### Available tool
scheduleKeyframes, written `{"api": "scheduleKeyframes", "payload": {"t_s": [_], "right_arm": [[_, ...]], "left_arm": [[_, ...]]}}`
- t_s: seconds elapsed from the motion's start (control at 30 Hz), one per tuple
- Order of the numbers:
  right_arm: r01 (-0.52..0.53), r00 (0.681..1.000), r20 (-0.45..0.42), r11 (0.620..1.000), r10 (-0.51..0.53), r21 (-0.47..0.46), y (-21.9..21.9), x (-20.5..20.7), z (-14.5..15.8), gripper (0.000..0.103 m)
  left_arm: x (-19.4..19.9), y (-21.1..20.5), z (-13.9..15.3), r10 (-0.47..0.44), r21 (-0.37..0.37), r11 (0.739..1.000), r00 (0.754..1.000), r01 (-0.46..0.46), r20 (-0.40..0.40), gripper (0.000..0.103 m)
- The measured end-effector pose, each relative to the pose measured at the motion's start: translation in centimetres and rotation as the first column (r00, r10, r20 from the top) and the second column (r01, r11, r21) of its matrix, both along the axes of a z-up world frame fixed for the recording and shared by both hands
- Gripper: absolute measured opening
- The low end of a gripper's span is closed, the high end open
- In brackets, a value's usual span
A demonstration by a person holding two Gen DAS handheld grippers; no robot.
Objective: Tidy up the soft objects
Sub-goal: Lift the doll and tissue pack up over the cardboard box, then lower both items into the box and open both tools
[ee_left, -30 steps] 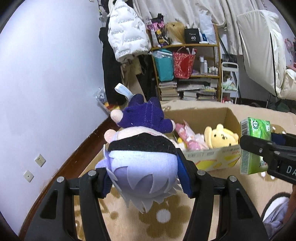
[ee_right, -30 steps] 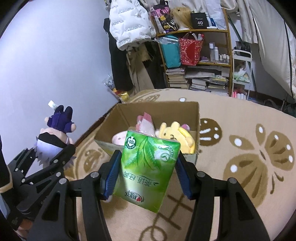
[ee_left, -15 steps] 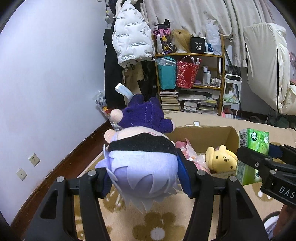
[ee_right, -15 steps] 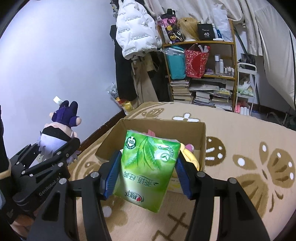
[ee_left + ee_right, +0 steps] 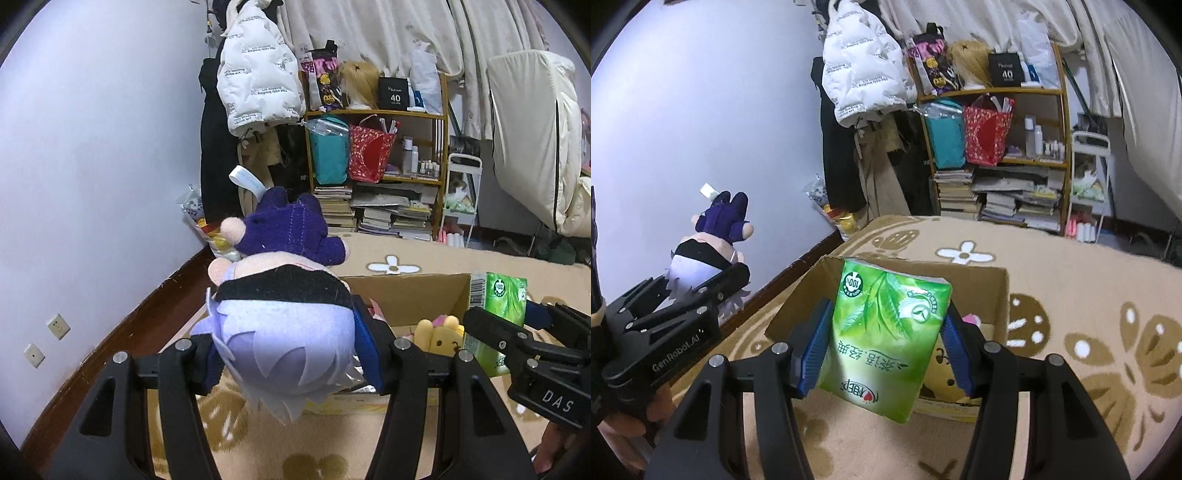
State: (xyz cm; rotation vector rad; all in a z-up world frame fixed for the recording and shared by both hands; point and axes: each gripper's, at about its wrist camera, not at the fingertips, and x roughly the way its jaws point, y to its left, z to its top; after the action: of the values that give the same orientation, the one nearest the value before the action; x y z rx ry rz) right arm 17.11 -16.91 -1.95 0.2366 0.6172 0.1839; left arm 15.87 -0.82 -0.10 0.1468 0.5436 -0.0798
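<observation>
My left gripper (image 5: pixel 288 354) is shut on a plush doll (image 5: pixel 284 325) with lavender hair and a purple body, held in the air left of an open cardboard box (image 5: pixel 406 295). My right gripper (image 5: pixel 882 343) is shut on a green tissue pack (image 5: pixel 886 332), held over the box's near edge (image 5: pixel 1001 295). A yellow plush (image 5: pixel 439 332) and something pink lie inside the box. The doll (image 5: pixel 709 251) and left gripper show at the left in the right wrist view. The tissue pack (image 5: pixel 495 317) shows at the right in the left wrist view.
The box stands on a beige flower-pattern rug (image 5: pixel 1071 295). A cluttered wooden shelf (image 5: pixel 376 166) with books and bags stands at the back. A white puffer jacket (image 5: pixel 255 85) hangs beside it. A white wall (image 5: pixel 92 166) with dark skirting runs along the left.
Both grippers have risen and tilted up with their loads. The box sits lower in both views and more of the shelf and wall shows. Both grips are unchanged.
</observation>
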Motion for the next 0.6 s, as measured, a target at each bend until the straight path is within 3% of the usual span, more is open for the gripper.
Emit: {"api": "scheduleKeyframes", "payload": {"t_s": [0.33,0.6], "right_arm": [[0.014,1.0,-0.015,0.999,-0.013,0.043,-1.3,2.8,-1.3,0.061],[0.023,0.996,-0.092,0.994,-0.013,0.107,-2.6,4.5,-3.1,0.063]], "left_arm": [[2.6,-1.5,-2.2,-0.031,0.028,0.999,0.998,0.033,-0.058,0.059],[3.3,-2.9,-3.6,-0.061,0.035,0.997,0.994,0.065,-0.086,0.062]]}}
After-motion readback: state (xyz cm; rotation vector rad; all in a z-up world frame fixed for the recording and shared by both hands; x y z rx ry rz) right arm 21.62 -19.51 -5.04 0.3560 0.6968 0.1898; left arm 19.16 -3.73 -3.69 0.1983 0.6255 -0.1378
